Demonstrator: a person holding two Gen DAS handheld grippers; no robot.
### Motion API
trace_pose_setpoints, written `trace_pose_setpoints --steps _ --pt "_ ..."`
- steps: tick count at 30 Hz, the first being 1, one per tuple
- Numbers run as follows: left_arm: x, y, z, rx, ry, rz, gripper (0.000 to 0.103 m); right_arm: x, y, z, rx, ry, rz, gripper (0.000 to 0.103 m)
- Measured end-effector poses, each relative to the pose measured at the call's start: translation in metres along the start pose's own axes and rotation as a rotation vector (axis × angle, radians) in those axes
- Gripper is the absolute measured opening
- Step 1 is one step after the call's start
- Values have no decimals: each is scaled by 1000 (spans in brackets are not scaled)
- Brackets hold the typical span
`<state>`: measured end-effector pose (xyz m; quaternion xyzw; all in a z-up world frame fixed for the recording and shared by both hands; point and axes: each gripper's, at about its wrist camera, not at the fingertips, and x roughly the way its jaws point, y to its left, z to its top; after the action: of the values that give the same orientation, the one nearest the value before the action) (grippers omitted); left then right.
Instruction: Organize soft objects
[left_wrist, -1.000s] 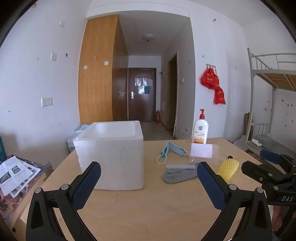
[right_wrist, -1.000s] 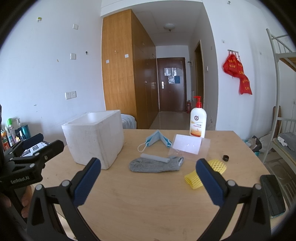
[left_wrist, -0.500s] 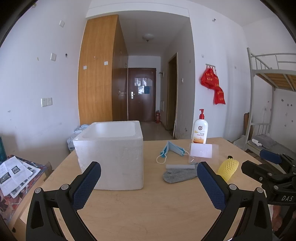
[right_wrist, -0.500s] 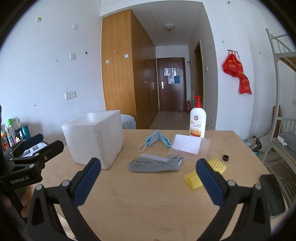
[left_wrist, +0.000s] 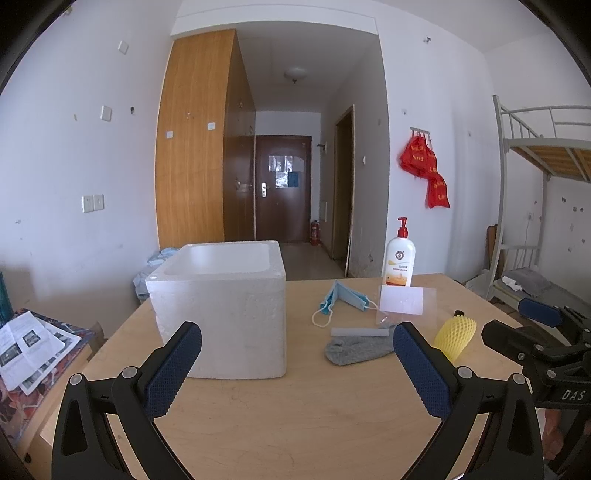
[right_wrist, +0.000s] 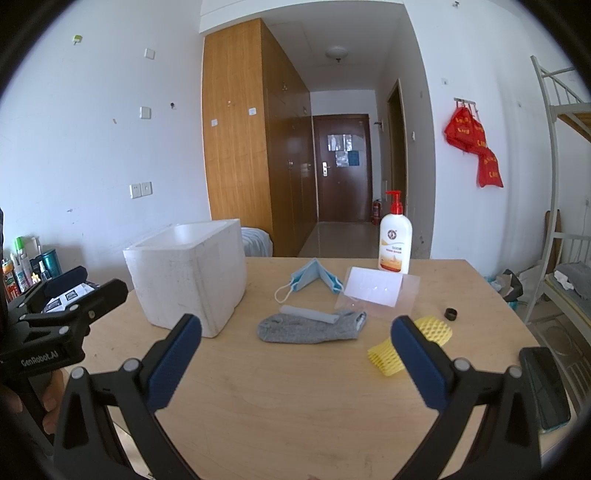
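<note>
A wooden table (left_wrist: 295, 424) carries everything. Both grippers hang above its near edge, side by side, each with its fingers spread wide and nothing between them. The left gripper (left_wrist: 297, 363) faces a white foam box (left_wrist: 221, 306), which stands open-topped near the table's left edge, toward the far side. The right gripper (right_wrist: 295, 356) points at the table's middle; in the left wrist view it shows as a black frame low at the right, and a hand (right_wrist: 50, 398) grips the left tool's handle at the lower left of the right wrist view.

The soft things lie to the right of the box, well apart from it. A grey sock (right_wrist: 310, 326) lies flat near the table's middle, with a pale grey roll (right_wrist: 308, 314) resting along its far edge, touching it. Behind them, toward the far edge, a blue mask (right_wrist: 314, 278) sits folded like a tent, its white ear loop trailing on the wood. Just right of the mask is a clear bag (right_wrist: 376, 291) with a white card inside. A yellow foam net (right_wrist: 410, 345) lies toward the right edge, partly hidden by the right gripper's finger in its own view.

A pump bottle (right_wrist: 395, 242) stands upright at the far edge, behind the bag. A small black cap (right_wrist: 451, 314) lies near the right edge, beyond the net. A dark phone (right_wrist: 545, 387) lies at the near right corner.
</note>
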<state>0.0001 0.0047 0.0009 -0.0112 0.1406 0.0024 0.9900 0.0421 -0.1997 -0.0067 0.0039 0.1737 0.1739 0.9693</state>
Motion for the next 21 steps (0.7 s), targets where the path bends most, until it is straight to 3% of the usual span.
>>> trace_pose_setpoints --steps 21 --pt "35 -10 15 23 53 -29 103 25 -18 12 34 39 -24 103"
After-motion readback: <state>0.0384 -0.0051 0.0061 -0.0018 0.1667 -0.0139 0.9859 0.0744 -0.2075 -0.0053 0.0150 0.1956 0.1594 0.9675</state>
